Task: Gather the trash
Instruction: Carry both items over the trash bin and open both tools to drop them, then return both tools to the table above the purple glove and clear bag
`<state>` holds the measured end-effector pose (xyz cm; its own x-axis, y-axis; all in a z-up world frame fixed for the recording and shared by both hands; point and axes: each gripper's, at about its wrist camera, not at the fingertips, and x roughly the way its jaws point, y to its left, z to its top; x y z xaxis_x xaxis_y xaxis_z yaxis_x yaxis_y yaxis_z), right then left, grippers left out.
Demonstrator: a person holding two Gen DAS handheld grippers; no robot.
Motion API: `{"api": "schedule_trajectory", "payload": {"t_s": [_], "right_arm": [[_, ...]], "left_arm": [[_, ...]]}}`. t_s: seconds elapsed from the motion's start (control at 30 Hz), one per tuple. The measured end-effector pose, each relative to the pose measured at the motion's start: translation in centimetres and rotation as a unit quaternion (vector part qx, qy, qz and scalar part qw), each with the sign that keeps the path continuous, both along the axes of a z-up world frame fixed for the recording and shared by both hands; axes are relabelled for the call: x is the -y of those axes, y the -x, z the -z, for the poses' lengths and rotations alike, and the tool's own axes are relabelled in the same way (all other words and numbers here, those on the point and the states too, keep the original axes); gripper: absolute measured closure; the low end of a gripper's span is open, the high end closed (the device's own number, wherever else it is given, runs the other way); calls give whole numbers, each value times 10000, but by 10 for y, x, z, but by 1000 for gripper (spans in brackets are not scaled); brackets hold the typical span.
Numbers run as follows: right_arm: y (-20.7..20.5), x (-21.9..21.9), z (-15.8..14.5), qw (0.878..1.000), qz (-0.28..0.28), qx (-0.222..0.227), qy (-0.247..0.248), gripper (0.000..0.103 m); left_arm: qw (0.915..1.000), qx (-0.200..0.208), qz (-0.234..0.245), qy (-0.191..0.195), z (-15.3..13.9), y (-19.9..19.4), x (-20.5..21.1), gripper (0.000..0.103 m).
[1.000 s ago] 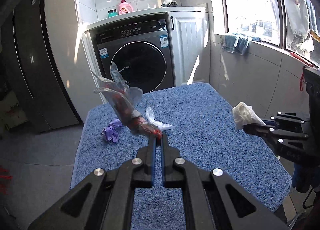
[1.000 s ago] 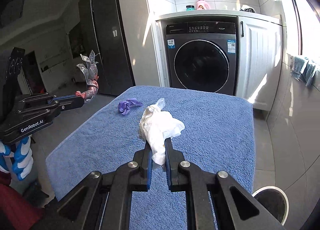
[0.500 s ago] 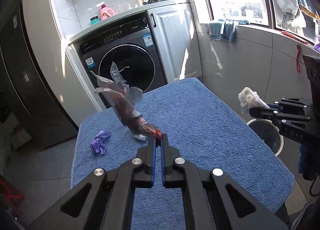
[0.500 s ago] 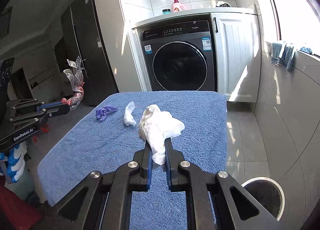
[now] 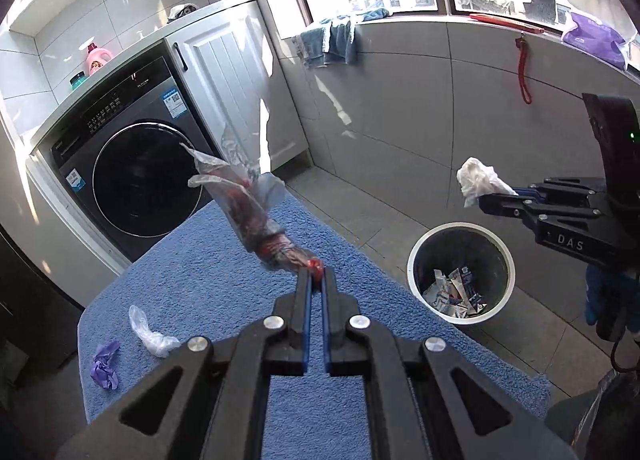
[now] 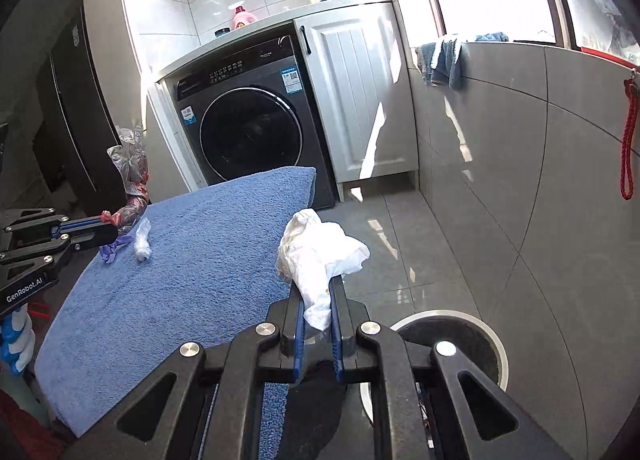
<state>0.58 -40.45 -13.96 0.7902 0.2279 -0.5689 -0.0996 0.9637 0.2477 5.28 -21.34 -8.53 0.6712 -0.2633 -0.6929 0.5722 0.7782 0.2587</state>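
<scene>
We read "DAS" in white on the right gripper (image 5: 496, 202), above the trash bin (image 5: 416, 256), and "GenRobot.AI" on the left gripper (image 6: 110, 230); the washing machine (image 6: 244, 116) stickers are illegible.

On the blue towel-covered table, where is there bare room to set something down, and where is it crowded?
The blue towel is bare across its middle and along the edge facing the trash bin. The only clutter sits at the opposite side: a purple scrap and a clear plastic wad, close together. Both grippers hold their trash above the surface, not on it.
</scene>
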Motion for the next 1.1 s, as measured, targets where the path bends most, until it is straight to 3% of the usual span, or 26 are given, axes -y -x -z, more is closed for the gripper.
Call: {"api": "schedule_trajectory", "payload": {"t_s": [0.13, 0.27, 0.53, 0.77, 0.83, 0.9, 0.97, 1.1], "right_arm": [[-3, 34, 25, 9985, 453, -299, -25, 92], [-9, 65, 59, 9935, 900, -696, -96, 92], [-29, 98, 126, 9798, 1340, -1470, -182, 92], [-42, 113, 164, 9687, 1537, -1936, -234, 88], [-43, 114, 167, 9667, 1585, -1996, -213, 81], [-44, 115, 168, 9653, 1638, -2026, -153, 67], [-43, 114, 170, 9641, 1677, -2056, -106, 65], [-38, 116, 168, 9628, 1724, -2080, -62, 65]], "left_arm": [[9964, -578, 623, 47, 26, -15, 49, 99], [9847, -1291, 1174, 44, 62, -31, 98, 99], [9455, -2697, 1811, 198, 124, -69, 163, 99], [9346, -3051, 1793, 350, 148, -90, 190, 97], [9309, -3191, 1719, 453, 153, -97, 193, 95], [9262, -3353, 1632, 557, 156, -97, 196, 81], [9227, -3447, 1582, 697, 157, -98, 194, 68], [9215, -3475, 1518, 835, 152, -98, 191, 67]]}}
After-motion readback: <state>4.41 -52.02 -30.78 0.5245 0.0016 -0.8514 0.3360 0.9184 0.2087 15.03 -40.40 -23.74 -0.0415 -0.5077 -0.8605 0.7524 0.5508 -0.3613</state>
